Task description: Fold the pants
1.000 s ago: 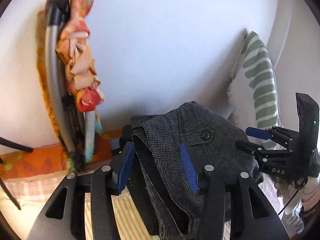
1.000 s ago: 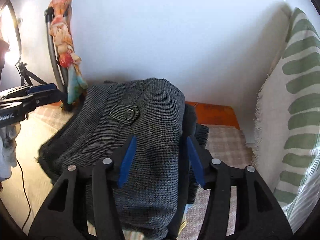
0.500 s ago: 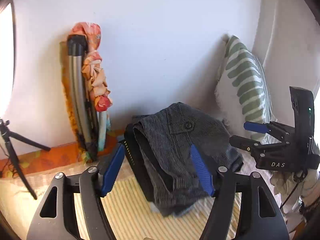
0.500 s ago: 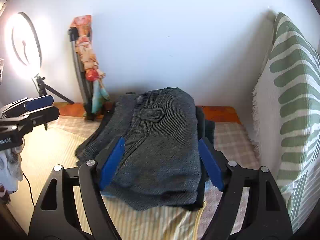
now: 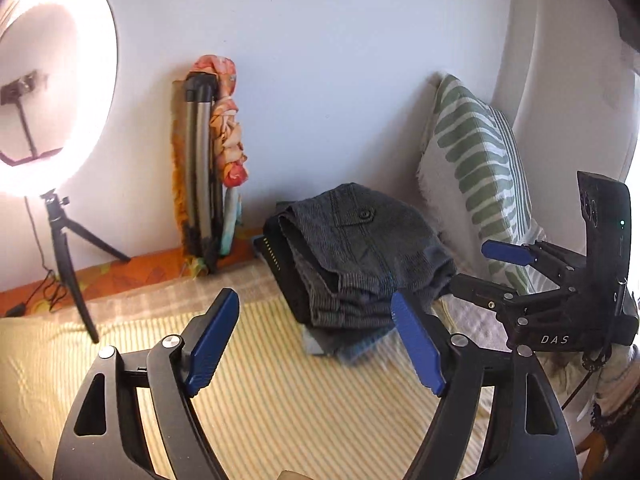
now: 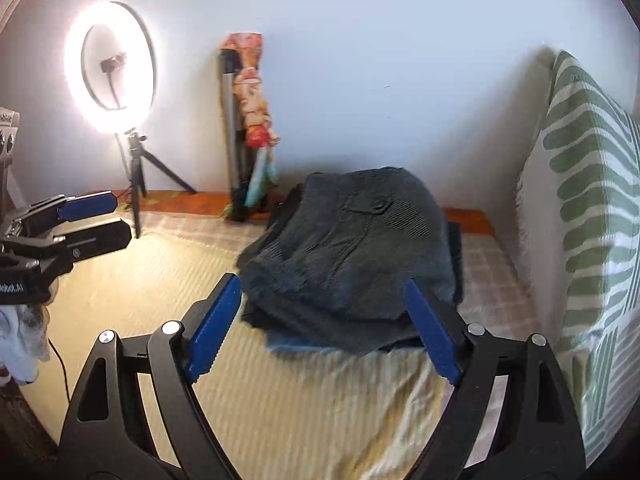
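Dark grey folded pants point(image 5: 360, 248) point(image 6: 356, 248) with a buttoned pocket lie on top of a small stack of folded clothes at the far side of the bed, near the wall. My left gripper point(image 5: 316, 316) hangs in front of the stack, its jaws still opening, nothing between the blue pads. My right gripper point(image 6: 324, 304) also stands back from the pants with its jaws opening and nothing between them. The right gripper point(image 5: 496, 268) shows at the right of the left wrist view. The left gripper point(image 6: 100, 220) shows at the left of the right wrist view.
A yellow striped bedsheet point(image 5: 280, 392) covers the bed. A green-and-white striped pillow point(image 5: 476, 168) point(image 6: 588, 216) leans at the right. A lit ring light point(image 6: 108, 68) on a tripod stands far left. A folded metal frame with orange cloth point(image 5: 212, 160) leans on the wall.
Both grippers let go of the folded pants, opened wide and pulled back from the stack. The pants now rest on the pile, smaller in both views.
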The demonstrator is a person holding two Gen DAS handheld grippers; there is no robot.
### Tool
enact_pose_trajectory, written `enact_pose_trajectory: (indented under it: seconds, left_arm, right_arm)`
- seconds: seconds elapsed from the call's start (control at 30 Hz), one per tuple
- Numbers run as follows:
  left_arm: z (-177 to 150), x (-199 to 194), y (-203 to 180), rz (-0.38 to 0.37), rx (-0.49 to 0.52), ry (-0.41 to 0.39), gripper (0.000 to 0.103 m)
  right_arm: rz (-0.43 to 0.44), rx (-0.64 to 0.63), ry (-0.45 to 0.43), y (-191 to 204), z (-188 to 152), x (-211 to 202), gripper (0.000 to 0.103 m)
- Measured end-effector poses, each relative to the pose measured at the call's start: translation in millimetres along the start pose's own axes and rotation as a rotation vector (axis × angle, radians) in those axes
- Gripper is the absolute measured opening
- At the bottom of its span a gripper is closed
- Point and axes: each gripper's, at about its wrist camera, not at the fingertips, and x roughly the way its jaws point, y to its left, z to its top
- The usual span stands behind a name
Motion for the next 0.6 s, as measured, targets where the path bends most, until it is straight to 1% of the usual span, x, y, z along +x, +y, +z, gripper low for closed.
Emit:
enact_pose_trajectory:
  seconds: [0.2,0.37,0.43,0.47,0.6]
  left_arm:
    - [-25.2,-29.2,6.1,0.022,-0.002,-0.001,0.08]
    - [-46.0,-48.2,14.9,0.03,-0.02,0.003,0.081]
    - [-53.8,-54.0,17.8,0.036,-0.027,0.003,0.081]
    - [-57.3,-56.2,19.0,0.042,-0.029,0.006,0.081]
    - [-70.9,-62.2,23.8,0.055,-0.031,0.016,0.081]
  right_arm:
    - [0.011,0.017,-0.007,23.8,-24.1,-15.0,0.086]
    - [0.026,0.052,-0.037,41.1,-42.0,-24.9,0.087]
    - [0.026,0.053,-0.042,48.8,-49.0,-25.7,0.09]
    - [0.021,0.05,-0.047,52.6,-52.3,-26.0,0.092]
    - [-0.017,0.049,-0.064,63.8,-62.8,-25.3,0.093]
